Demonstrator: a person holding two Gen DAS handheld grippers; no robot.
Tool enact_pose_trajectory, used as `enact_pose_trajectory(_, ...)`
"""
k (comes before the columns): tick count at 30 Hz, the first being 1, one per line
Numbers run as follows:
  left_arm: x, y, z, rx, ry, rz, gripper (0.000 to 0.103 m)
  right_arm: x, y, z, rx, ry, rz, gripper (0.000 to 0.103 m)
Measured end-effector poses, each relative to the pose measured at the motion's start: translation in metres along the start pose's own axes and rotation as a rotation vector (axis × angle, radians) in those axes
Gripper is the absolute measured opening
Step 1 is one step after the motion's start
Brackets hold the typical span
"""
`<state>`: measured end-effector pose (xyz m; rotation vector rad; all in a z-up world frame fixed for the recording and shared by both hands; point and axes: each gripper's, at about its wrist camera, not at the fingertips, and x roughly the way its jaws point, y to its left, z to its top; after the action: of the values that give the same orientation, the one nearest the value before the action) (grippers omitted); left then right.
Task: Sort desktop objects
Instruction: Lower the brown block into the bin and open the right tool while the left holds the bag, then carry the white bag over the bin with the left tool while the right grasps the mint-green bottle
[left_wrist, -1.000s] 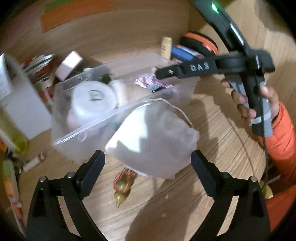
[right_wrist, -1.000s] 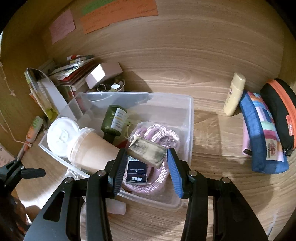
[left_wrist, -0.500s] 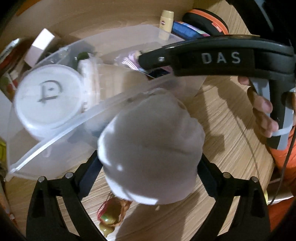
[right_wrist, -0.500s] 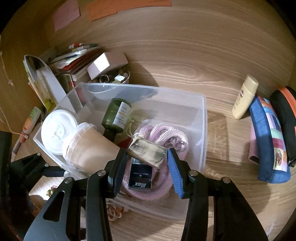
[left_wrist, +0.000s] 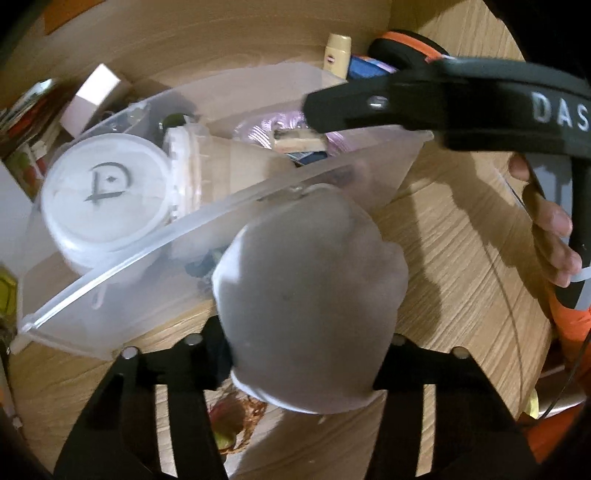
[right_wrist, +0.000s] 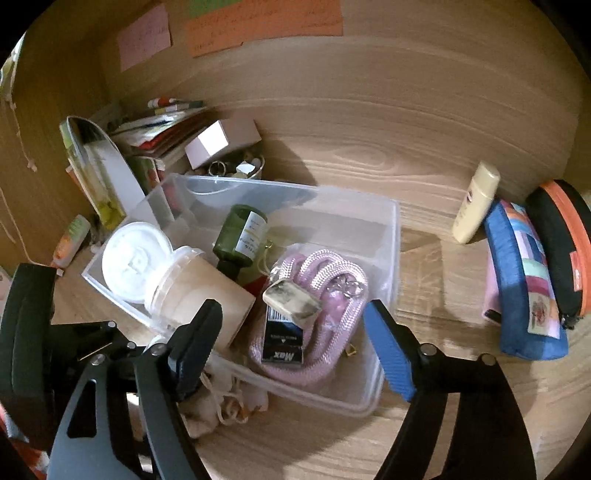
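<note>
White cloth pouch, clamped in the left gripper, sits against the clear plastic bin's near wall. Right gripper, spread wide and empty, hovers above the worn eraser lying on pink rope inside.

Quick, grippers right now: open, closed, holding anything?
Left gripper: shut on the white cloth pouch.
Right gripper: open, empty, above the clear bin.
</note>
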<state>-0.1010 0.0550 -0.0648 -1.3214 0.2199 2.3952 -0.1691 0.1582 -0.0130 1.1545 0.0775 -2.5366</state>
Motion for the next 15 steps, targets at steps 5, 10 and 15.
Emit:
enact_pose_trajectory(5, -0.012, 0.008, -0.003, -0.039, -0.021, 0.008, 0.041, -0.016, -0.002, -0.007, 0.016, -0.024, 0.003, 0.077)
enact_pose_trajectory(10, -0.043, 0.004, -0.002, -0.067, -0.079, 0.01, 0.04, -0.031, -0.006, -0.018, 0.022, -0.039, -0.001, 0.077)
enact_pose_trajectory(15, -0.074, 0.021, 0.011, -0.09, -0.15, 0.009, 0.04, -0.038, -0.008, -0.03, 0.029, -0.034, 0.008, 0.077)
